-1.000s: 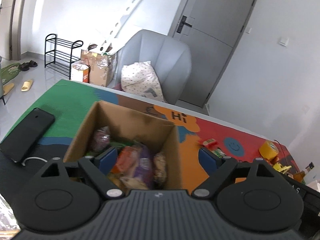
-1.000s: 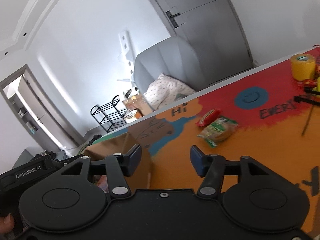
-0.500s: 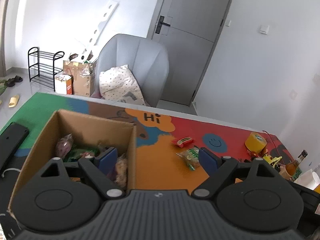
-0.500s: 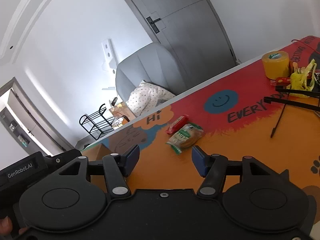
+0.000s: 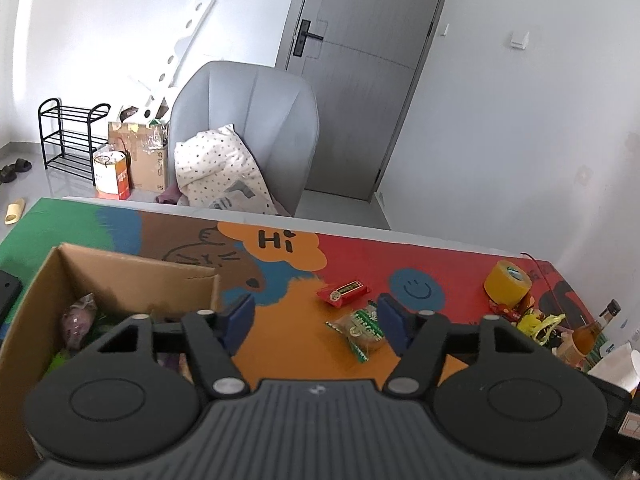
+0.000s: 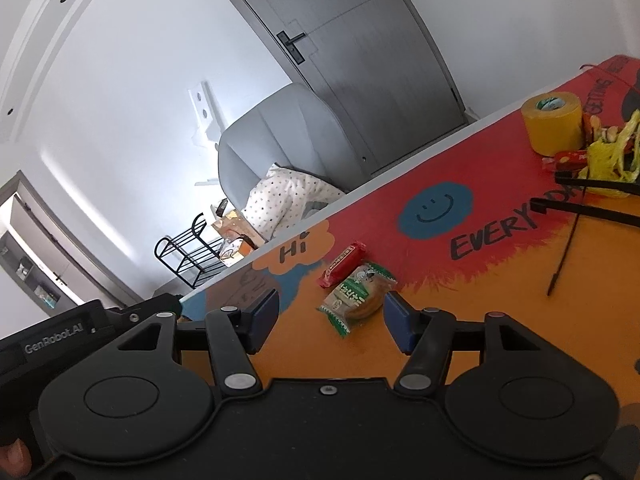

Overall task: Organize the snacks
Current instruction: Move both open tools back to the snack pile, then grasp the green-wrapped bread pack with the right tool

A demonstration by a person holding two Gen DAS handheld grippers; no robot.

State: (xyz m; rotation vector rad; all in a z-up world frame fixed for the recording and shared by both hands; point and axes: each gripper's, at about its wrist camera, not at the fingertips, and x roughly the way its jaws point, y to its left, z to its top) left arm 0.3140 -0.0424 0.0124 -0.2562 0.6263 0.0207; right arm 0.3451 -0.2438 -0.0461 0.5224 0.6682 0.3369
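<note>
Both grippers, left gripper [image 5: 316, 316] and right gripper [image 6: 331, 312], hover, jaws apart.

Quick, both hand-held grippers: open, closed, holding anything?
Left hand-held gripper: open, holding nothing.
Right hand-held gripper: open, holding nothing; the green-wrapped snack lies on the table between its fingers, not gripped.

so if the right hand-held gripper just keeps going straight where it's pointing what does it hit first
Most likely the green-and-white snack packet on the orange part of the table mat. It lies just ahead of the open right hand-held gripper, between the fingertips' line. The red snack bar lies just beyond it. Depth is hard to judge.
</note>
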